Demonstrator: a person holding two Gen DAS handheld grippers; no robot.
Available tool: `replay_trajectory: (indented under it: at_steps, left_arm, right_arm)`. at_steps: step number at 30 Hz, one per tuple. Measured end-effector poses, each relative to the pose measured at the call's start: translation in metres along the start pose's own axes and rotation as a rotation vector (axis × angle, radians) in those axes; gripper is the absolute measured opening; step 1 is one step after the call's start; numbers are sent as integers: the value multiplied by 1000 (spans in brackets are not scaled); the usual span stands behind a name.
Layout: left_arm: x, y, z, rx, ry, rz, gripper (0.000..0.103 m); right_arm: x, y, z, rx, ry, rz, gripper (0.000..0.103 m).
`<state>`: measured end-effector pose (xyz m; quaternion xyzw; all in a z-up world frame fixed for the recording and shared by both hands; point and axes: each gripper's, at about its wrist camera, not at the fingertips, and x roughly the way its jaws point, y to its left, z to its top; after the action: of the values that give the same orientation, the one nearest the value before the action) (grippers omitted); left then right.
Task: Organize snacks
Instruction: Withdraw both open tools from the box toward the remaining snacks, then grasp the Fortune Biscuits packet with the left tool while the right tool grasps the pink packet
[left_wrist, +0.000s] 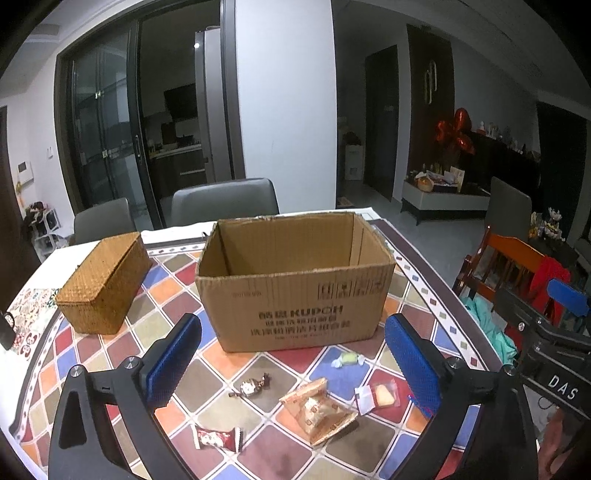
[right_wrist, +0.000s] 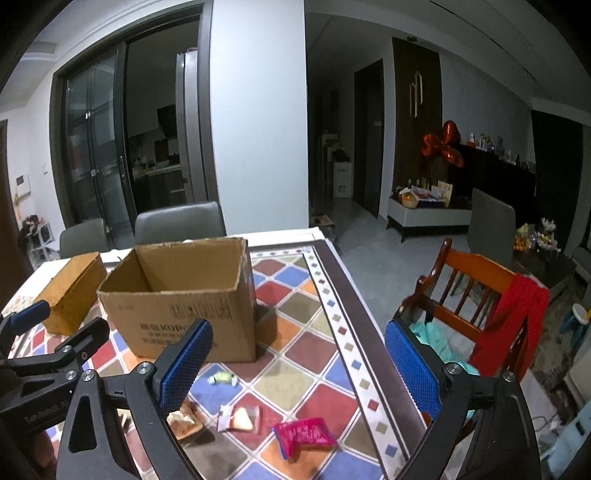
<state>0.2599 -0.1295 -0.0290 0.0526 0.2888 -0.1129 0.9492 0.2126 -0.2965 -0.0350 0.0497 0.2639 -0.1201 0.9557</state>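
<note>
Several small wrapped snacks (left_wrist: 317, 410) lie loose in the lower centre of both views, on the tiled-pattern counter (left_wrist: 258, 369) just before the open brown cardboard box (left_wrist: 295, 280), which we judge stands there to take them. They look crinkly and light: gold, brown, green, plus a pink packet (right_wrist: 304, 435). Our left claw (left_wrist: 295, 369) and right claw (right_wrist: 295, 369) both gape wide, empty, above them

The left gripper (left_wrist: 293, 363) and the right gripper (right_wrist: 297, 365) both tilt downward, blue-padded jaws spread wide with nothing gripped. In the left wrist view the right gripper shows at 4 o'clock.
</note>
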Motion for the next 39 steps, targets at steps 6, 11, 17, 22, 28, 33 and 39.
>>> replay_trajectory:
  at_steps: [6, 11, 17, 22, 28, 33, 39]
  left_arm:
    - [11, -3, -15, -15, 29, 14, 101]
    - [23, -5, -28, -13, 65, 21, 101]
    - [41, -7, -45, -17, 118, 31, 101]
    - [53, -7, -58, -40, 154, 29, 101]
    - [71, -8, -71, -46, 205, 51, 100]
    - [86, -7, -80, -62, 243, 66, 100]
    - [106, -9, -90, -77, 299, 67, 99]
  right_arm:
    - [12, -4, -19, 1, 38, -4, 95]
    - [23, -7, -34, 0, 76, -10, 95]
    - [34, -8, -49, -5, 119, -11, 95]
    - [41, -8, -59, -5, 144, -13, 95]
    - [56, -8, -76, -1, 188, -22, 95]
    - [68, -9, -88, 7, 227, -28, 95]
    - [82, -10, -99, 6, 271, -28, 95]
